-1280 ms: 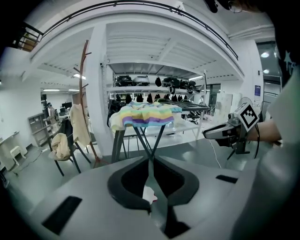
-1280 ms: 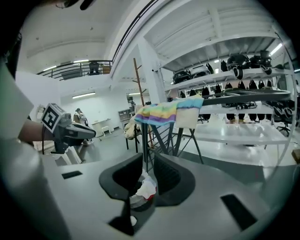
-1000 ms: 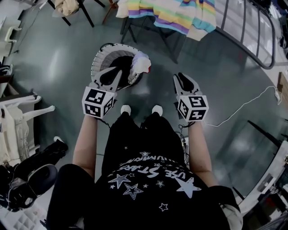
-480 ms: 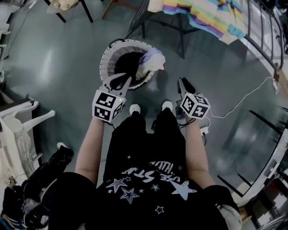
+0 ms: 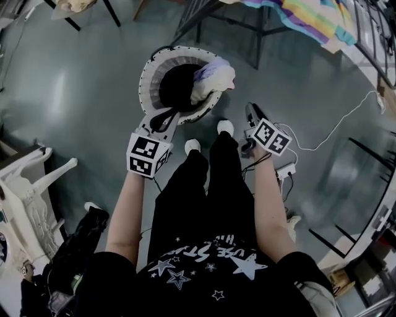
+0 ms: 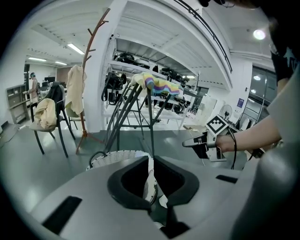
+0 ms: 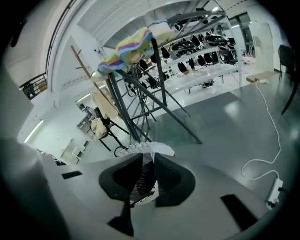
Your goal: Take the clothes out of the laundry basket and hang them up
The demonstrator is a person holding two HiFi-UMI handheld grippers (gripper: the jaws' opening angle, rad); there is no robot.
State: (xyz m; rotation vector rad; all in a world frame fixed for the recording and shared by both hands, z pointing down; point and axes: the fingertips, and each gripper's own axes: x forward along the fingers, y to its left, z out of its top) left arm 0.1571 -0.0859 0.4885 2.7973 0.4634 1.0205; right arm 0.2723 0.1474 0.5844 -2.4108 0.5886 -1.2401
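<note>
A round white laundry basket (image 5: 147,77) with a dark inside stands on the grey floor just ahead of the person's feet. Pale clothes (image 5: 213,77) are bunched over its right rim. My left gripper (image 5: 173,113) hangs at the basket's near rim, shut, with nothing in it. In the left gripper view its tips (image 6: 151,157) frame the basket rim (image 6: 112,158) and a strip of white cloth. My right gripper (image 5: 249,106) hangs right of the basket, turned on its side. Its jaws (image 7: 152,157) stand a little apart and empty, aimed at the basket (image 7: 136,149) and the white garment (image 7: 162,149).
A metal drying rack (image 5: 260,37) with a striped towel (image 5: 309,15) stands beyond the basket. A white cable (image 5: 334,130) and power strip (image 5: 286,170) lie on the floor at right. White chairs (image 5: 25,186) are at left. A coat stand (image 6: 86,70) and a draped chair (image 6: 47,112) stand farther off.
Both grippers have come down and forward toward the basket. The right gripper has rolled onto its side. The basket now sits closer to the left gripper's tips.
</note>
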